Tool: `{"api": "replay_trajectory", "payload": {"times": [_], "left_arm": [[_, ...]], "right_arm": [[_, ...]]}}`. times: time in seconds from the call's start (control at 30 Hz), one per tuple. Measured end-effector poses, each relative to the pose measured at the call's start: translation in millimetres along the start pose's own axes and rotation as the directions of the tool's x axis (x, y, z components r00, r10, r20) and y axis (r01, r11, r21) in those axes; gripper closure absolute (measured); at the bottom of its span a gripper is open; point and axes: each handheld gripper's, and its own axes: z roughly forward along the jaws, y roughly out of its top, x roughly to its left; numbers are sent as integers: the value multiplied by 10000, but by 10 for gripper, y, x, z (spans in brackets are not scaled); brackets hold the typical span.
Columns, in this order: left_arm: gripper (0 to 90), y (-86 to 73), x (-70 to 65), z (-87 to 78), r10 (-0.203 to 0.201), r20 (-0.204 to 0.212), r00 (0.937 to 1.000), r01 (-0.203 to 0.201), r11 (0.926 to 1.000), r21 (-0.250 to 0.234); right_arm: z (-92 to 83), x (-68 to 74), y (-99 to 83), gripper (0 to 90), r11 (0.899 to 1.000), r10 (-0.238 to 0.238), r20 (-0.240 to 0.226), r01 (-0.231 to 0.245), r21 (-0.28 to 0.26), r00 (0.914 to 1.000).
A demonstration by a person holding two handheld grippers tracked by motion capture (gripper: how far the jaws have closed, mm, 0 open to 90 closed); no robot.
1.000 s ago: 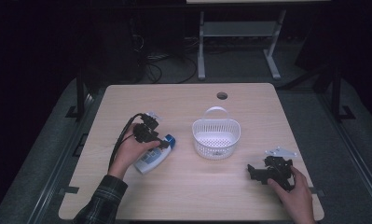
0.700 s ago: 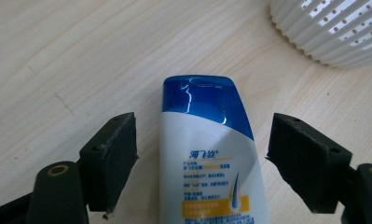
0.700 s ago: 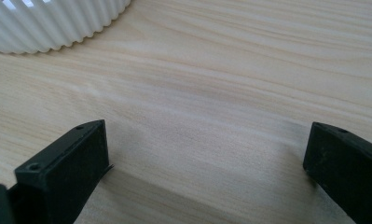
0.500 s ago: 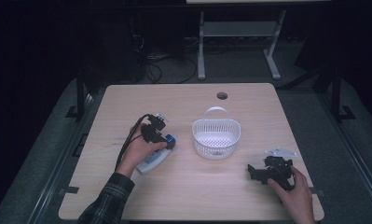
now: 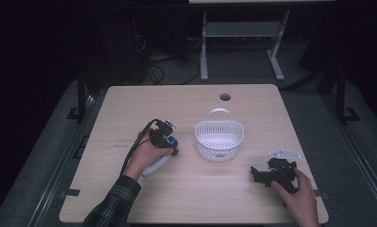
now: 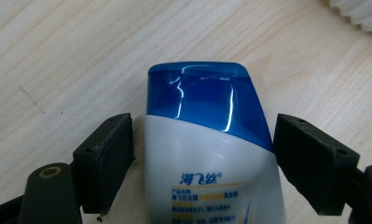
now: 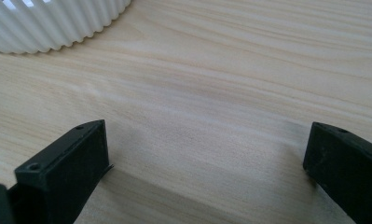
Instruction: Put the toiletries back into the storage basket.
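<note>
A white shampoo bottle with a blue cap lies flat on the wooden table, left of centre. My left gripper is open and straddles the bottle just below the cap. Its left jaw stands a small gap off the bottle and its right jaw is almost touching. In the high view the left gripper sits over the bottle, cap end toward the white basket. My right gripper rests near the table's front right, open, with bare wood between its jaws.
The ribbed white basket wall lies just ahead of the right gripper, and its edge is beyond the bottle's cap. The table has a round cable hole at the back. A grey plate lies by the right hand.
My left gripper has moved right and toward me, down over the bottle's cap end. The right gripper and the basket have not moved.
</note>
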Motion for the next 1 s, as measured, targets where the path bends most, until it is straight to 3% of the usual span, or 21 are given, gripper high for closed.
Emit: {"api": "replay_trajectory", "payload": {"times": [0.3, 0.6, 1.0], "left_arm": [[191, 10, -20, 7, 94, -267, 9996, -91, 9999, 133], [326, 8, -23, -22, 99, -299, 9995, -98, 9999, 40], [350, 9, -40, -27, 98, -239, 9997, -98, 10000, -10]], "right_arm": [[0, 0, 0, 0, 10000, -2, -2, 2, 0, 10000], [0, 0, 0, 0, 10000, -3, -3, 3, 1, 10000], [0, 0, 0, 0, 10000, -3, -5, 3, 0, 10000]]}}
